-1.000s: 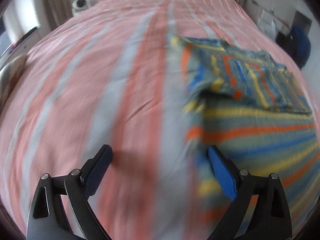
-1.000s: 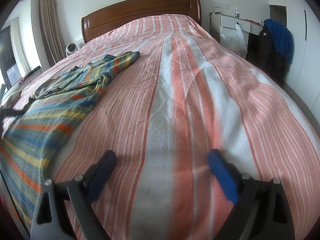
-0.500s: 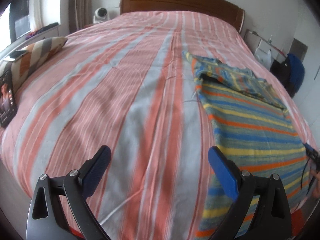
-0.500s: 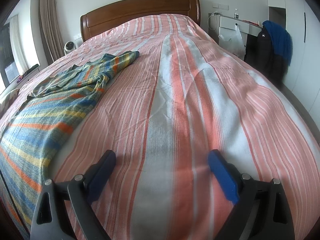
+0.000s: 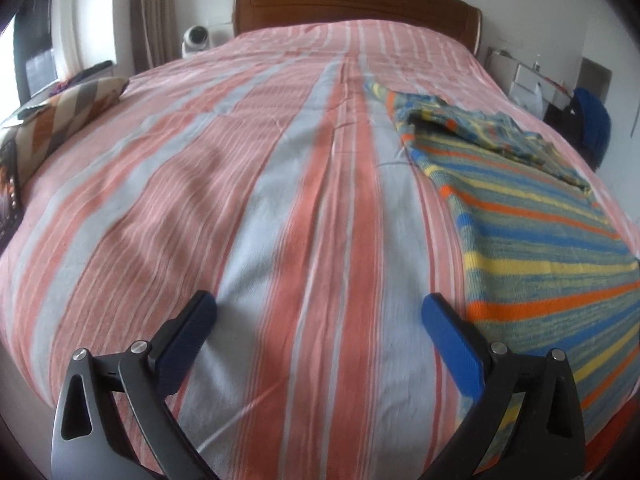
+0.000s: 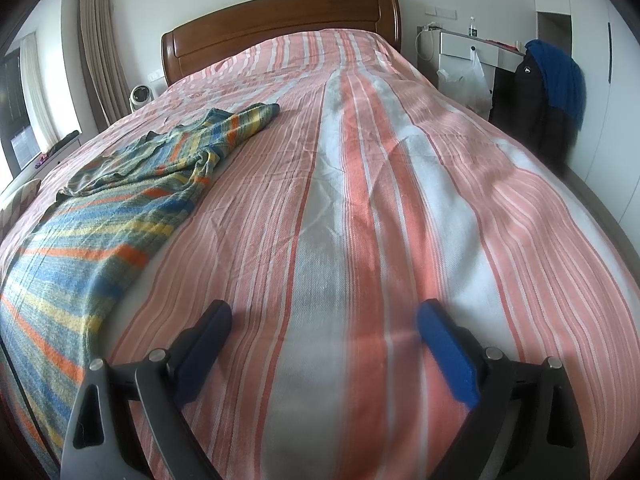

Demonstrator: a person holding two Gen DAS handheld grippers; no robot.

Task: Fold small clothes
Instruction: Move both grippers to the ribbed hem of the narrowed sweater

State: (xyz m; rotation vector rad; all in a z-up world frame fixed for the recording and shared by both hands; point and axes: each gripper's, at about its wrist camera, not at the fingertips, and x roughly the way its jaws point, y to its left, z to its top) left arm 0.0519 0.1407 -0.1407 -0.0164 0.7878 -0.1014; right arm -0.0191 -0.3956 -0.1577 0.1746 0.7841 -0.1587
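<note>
My left gripper [image 5: 319, 318] and right gripper [image 6: 324, 324] both gape wide, holding nothing, above the bedspread [image 6: 360, 184]. The sweater [image 5: 532, 216] lies flat between them. No writing is readable.

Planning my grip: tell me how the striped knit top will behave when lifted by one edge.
The multicoloured striped knit top looks floppy: its far end already lies bunched and creased. It will probably sag and drag along the pink-and-grey striped bedspread, not slide stiffly.
</note>
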